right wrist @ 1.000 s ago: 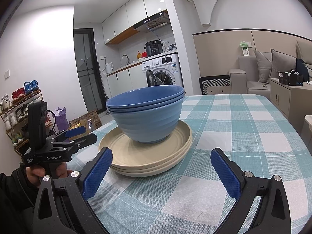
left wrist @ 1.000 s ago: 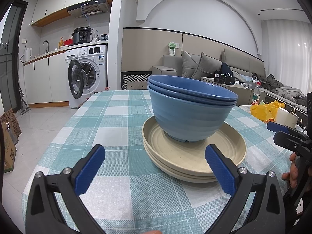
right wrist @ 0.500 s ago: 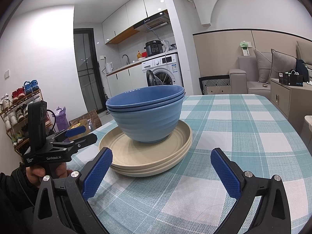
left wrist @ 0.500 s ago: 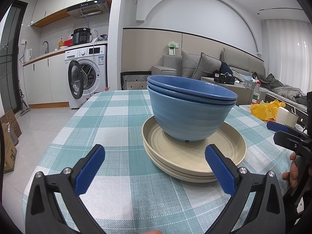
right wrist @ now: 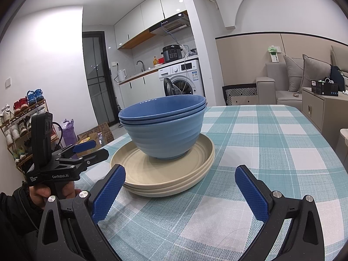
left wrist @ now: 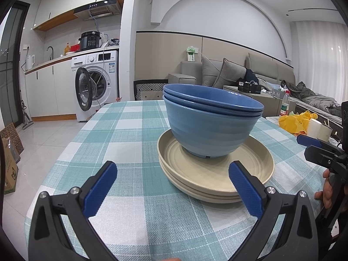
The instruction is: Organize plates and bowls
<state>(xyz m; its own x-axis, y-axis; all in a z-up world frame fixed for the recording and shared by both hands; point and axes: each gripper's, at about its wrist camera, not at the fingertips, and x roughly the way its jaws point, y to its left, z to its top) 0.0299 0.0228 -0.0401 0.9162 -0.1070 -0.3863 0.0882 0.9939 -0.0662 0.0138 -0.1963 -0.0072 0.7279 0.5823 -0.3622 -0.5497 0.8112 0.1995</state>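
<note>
A stack of three nested blue bowls (left wrist: 208, 126) stands upright on a stack of beige plates (left wrist: 217, 180) in the middle of the checked table; the bowls (right wrist: 165, 132) and plates (right wrist: 169, 176) also show in the right wrist view. My left gripper (left wrist: 173, 180) is open and empty, held low in front of the plates' near-left rim. My right gripper (right wrist: 180, 184) is open and empty, just short of the plates' near rim. Each gripper shows from the side in the other's view: the left gripper (right wrist: 87, 150) and the right gripper (left wrist: 313, 145).
The table carries a teal and white checked cloth (left wrist: 121, 134). A yellow bag (left wrist: 293, 121), a white cup (left wrist: 317, 128) and a bottle (left wrist: 285, 106) stand beyond the table's right side. A washing machine (left wrist: 97, 87) with its door open and a sofa (left wrist: 217, 74) lie behind.
</note>
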